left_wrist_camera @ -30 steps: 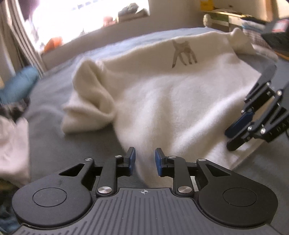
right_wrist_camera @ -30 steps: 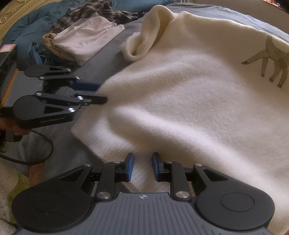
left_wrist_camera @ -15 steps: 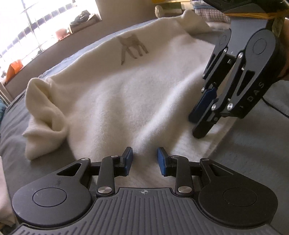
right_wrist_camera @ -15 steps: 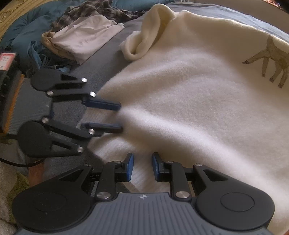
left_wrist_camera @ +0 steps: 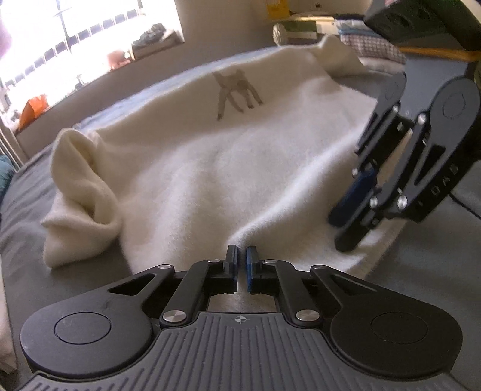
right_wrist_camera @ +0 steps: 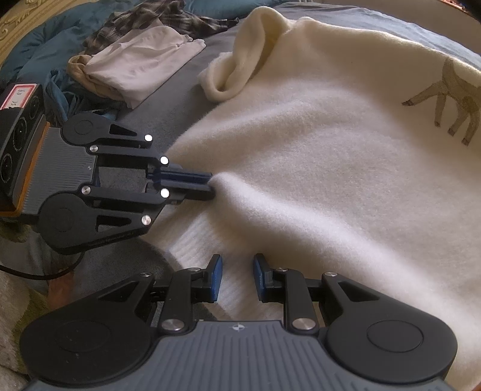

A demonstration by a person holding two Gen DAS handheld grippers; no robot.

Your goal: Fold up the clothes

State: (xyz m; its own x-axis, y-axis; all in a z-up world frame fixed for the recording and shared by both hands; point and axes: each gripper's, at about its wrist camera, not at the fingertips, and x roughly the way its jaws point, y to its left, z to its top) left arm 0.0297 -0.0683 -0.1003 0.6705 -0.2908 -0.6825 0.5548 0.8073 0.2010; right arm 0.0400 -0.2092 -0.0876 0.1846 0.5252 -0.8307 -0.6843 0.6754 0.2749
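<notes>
A cream fleece sweater with a brown deer print lies spread on a grey bed; it also shows in the right wrist view. Its sleeve is bunched at the far left. My left gripper is shut on a pinch of the sweater near its ribbed hem, and shows in the right wrist view raising a ridge of cloth. My right gripper is open over the ribbed hem, empty, and appears in the left wrist view touching the hem.
The grey bed cover runs around the sweater. Folded pale clothes, a plaid garment and teal bedding lie to the left. A shelf with stacked cloth stands behind the bed. A cable trails by the left gripper.
My left gripper moved forward onto the sweater by the hem and closed on the cloth, lifting a small ridge. My right gripper stayed open over the hem.
</notes>
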